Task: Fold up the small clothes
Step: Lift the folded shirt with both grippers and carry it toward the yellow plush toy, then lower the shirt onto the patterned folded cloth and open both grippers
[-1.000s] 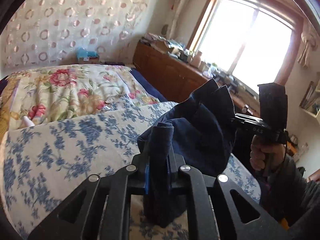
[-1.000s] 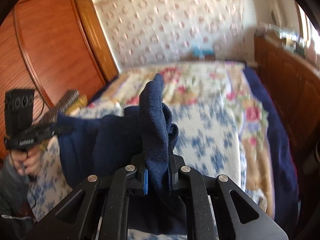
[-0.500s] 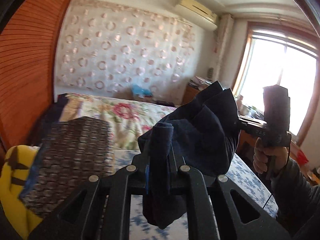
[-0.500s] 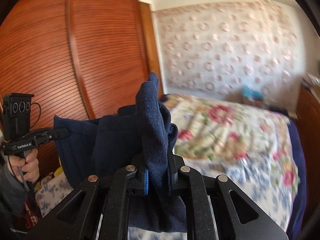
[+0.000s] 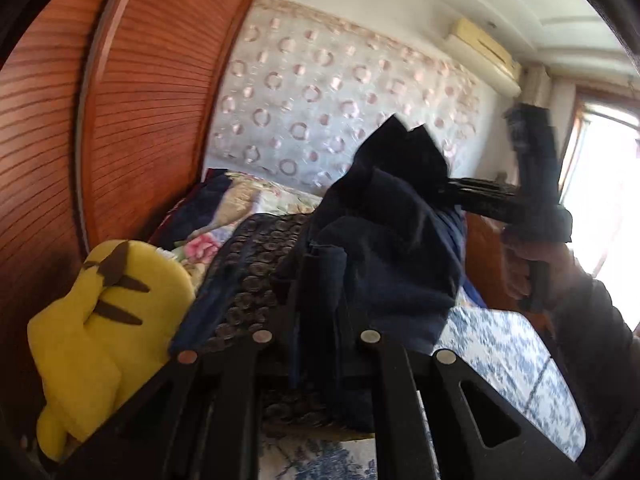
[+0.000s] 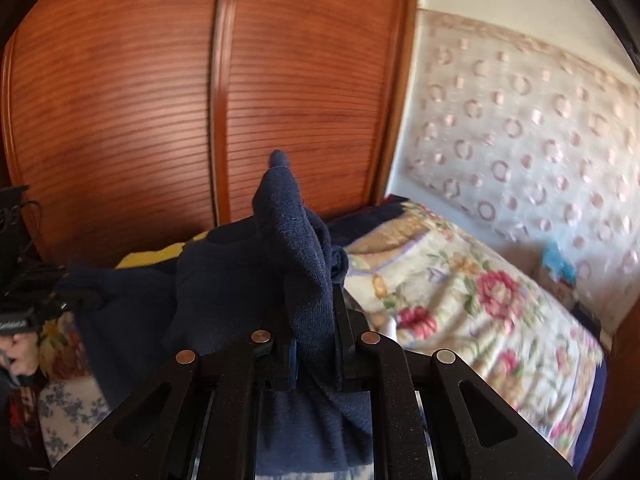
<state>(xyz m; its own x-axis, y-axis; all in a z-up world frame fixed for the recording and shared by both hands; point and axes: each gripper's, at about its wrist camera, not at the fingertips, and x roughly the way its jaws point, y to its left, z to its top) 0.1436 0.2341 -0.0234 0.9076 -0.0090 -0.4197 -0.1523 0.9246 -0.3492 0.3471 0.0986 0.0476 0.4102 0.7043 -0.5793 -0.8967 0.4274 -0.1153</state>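
The left gripper (image 5: 316, 292) and right gripper (image 6: 314, 320) each clamped a bunched edge of the dark navy knit garment (image 6: 224, 280). It hung between them, lifted above the blue-flowered white bedspread (image 5: 508, 364), near the reddish louvred wooden wardrobe (image 6: 120, 120).

Both views swung left toward brown slatted wardrobe (image 6: 120, 120); yellow plush toy (image 5: 100, 320) now fully visible; window nearly out of frame.

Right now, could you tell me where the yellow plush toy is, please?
In the left wrist view the yellow plush toy sits at lower left, against the wooden wardrobe and left of the dark beaded cushion.
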